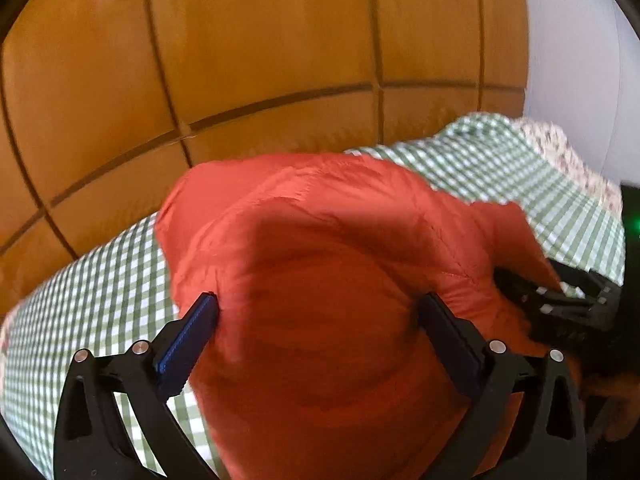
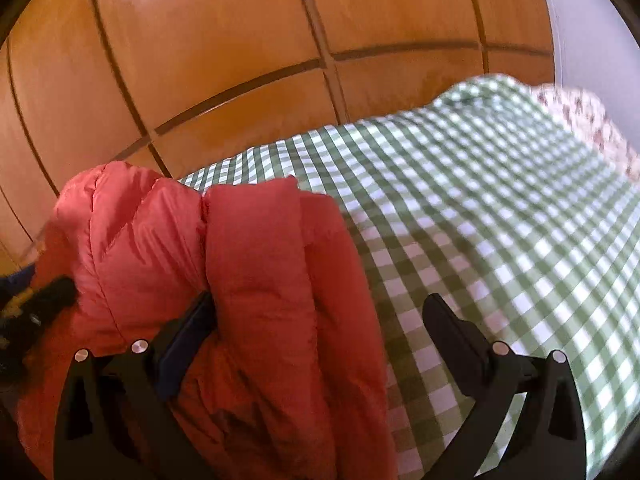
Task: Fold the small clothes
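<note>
Red quilted jacket (image 1: 320,280) lies bunched on the green-checked cloth (image 1: 100,292), in front of the orange panelled wall (image 1: 240,60). In the left wrist view it fills the centre and 6 o'clock of the frame. In the right wrist view it sits from 9 to 6 o'clock.

Left gripper (image 1: 318,318): jaws spread wide, jacket bulging between them, cloth pressing both pads. Not clenched; straddling, no pinch.

Right gripper (image 2: 320,320): jaws also wide apart. Its left finger is buried against a puffy fold; its right finger (image 2: 452,332) stands clear over bare checked cloth. Holding nothing. It also shows in the left wrist view at 3 o'clock, at the jacket's edge.

Handling, by judgement: padded, light, soft, springy. Shell looks smooth, likely slippery; a fat pinch of filling may squirm out. A fold may puff back open unless pressed flat.

Where to hold: thin stitched parts, a seam line (image 2: 206,240) or a hem edge, not the swollen baffles. Which end is collar or hem cannot be told here.
</note>
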{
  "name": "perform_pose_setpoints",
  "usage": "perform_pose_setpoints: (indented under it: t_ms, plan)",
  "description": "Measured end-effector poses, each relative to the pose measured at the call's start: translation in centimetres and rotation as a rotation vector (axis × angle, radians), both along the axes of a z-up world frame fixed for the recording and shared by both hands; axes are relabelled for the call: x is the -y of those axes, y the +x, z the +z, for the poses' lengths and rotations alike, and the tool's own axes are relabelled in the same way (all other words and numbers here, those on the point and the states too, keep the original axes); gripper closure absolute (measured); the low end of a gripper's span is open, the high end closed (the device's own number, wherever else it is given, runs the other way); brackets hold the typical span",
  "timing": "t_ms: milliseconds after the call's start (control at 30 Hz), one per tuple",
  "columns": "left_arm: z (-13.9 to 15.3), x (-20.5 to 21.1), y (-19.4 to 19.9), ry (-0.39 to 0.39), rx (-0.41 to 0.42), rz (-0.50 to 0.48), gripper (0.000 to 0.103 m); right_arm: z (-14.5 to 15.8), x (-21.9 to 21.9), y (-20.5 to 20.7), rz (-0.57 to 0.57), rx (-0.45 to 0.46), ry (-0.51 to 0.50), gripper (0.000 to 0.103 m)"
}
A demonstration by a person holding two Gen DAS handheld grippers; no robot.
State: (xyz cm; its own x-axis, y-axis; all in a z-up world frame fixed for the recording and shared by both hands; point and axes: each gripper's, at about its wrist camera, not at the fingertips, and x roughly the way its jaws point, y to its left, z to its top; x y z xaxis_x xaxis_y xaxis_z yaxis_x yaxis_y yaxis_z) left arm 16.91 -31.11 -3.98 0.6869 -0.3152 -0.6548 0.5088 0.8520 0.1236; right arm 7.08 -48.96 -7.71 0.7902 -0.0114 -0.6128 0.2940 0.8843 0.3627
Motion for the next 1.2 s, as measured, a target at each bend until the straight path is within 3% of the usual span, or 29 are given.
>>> perform_pose_setpoints:
  t_ms: [100, 267, 767, 1067, 1200]
  plan:
    - [-1.5, 0.6, 0.3, 0.009, 0.006, -0.008, 0.003, -0.8, 0.9, 0.2, -0.001, -0.005, 0.059, 0.002]
    - [-2.7, 0.7, 1.4, -0.005, -0.052, -0.015, 0.003, -1.0, 0.9, 0.4, -0.009, -0.013, 0.065, 0.002]
    - [-2.1, -0.8, 0.4, -0.042, -0.059, -0.005, 0.003, -0.9, 0.4, 0.4, 0.013, -0.026, 0.037, 0.002]
    - [-1.6, -2.8, -0.5, -0.089, -0.073, 0.024, 0.003, -1.2, 1.5, 1.2, 0.102, -0.084, 0.119, 0.002]
    - [-1.7, -4.8, -1.1, -0.145, -0.098, 0.036, 0.003, -1.6, 2.1, 1.5, 0.142, -0.104, 0.18, 0.002]
